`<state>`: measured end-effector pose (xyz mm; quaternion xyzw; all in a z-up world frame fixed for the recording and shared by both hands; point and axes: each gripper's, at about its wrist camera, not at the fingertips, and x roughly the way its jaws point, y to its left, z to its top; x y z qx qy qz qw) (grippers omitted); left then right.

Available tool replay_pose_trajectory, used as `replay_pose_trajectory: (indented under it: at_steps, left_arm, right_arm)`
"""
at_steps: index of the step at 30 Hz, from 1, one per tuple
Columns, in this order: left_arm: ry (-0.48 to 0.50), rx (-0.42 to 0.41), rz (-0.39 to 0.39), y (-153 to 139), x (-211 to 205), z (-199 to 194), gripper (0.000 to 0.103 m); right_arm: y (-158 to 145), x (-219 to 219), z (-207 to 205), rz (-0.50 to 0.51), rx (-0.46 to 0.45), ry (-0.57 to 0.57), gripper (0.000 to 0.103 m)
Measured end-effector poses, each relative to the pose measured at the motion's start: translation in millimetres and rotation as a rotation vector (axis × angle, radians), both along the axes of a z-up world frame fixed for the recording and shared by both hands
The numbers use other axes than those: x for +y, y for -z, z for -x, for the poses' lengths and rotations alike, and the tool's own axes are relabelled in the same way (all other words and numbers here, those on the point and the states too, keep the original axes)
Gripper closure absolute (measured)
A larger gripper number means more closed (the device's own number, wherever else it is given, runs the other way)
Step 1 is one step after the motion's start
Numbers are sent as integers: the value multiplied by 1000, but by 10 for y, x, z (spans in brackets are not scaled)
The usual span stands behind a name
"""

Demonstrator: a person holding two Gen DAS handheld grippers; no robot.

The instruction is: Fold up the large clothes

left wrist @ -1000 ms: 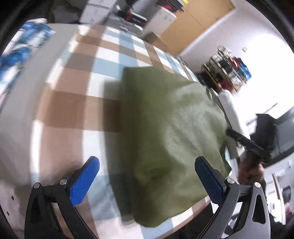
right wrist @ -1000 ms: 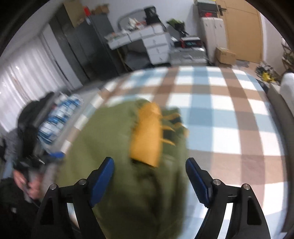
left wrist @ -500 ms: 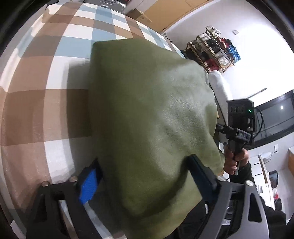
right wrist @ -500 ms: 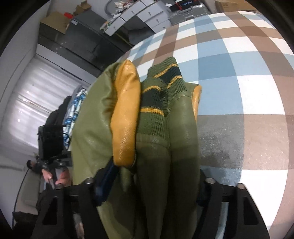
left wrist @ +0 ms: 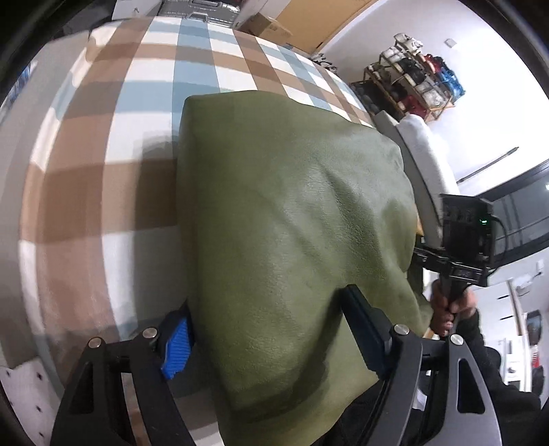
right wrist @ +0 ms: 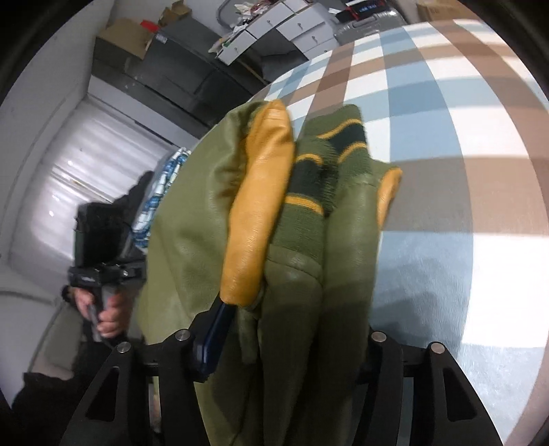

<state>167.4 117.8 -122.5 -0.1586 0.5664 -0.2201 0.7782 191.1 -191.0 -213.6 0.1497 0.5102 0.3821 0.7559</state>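
Observation:
A folded olive green jacket (left wrist: pixel 288 223) with mustard yellow sleeves (right wrist: pixel 260 206) and striped knit cuffs (right wrist: pixel 315 178) lies on a checked brown, blue and white cloth (left wrist: pixel 103 144). My left gripper (left wrist: pixel 267 332) is closed around one end of the folded bundle, its blue pads pressing the sides. My right gripper (right wrist: pixel 291 339) is closed around the opposite end, where sleeve and cuffs are stacked. Each gripper shows in the other's view, held by a hand (left wrist: pixel 449 308) (right wrist: pixel 106 308).
The checked cloth extends beyond the jacket (right wrist: pixel 463 137). A blue patterned cloth (right wrist: pixel 161 192) lies at the far side. A shelf with bags (left wrist: pixel 418 79), a white chair (left wrist: pixel 425 147), cabinets and drawers (right wrist: pixel 281 31) stand around the surface.
Both grippers moved in from hovering open beside the jacket and closed on its two ends. The views came closer to the bundle.

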Motion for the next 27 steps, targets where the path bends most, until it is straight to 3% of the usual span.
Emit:
replay_pose_trajectory:
  at_steps: [5, 10, 15, 18, 22, 23, 24, 26, 27]
  left_arm:
    - [4, -22, -45, -190, -121, -79, 26]
    - [27, -52, -21, -368, -275, -158, 26]
    - [69, -64, -17, -303, -431, -169, 26]
    - [76, 9, 31, -77, -474, -266, 27]
    - [57, 46, 43, 213, -358, -217, 27]
    - [40, 37, 48, 234, -277, -191, 27]
    - [29, 22, 46, 214, -219, -174, 27]
    - [-7, -7, 54, 191, -54, -147, 27]
    - [-12, -4, 77, 204, 6, -141, 27]
  right_arm:
    - [-373, 64, 42, 24, -122, -1, 66]
    - [-728, -115, 59, -17, -187, 9, 70]
    - [-738, -329, 97, -8, -209, 26, 71]
    - [-610, -435, 73, 19, -170, 30, 70]
    - [-226, -557, 5, 54, 4, 17, 58]
    - [-168, -584, -3, 57, 32, 15, 52]
    - [-130, -622, -16, 53, 55, 26, 38]
    - [-28, -714, -116, 31, 124, 73, 20]
    - [24, -727, -166, 1, 159, 69, 21]
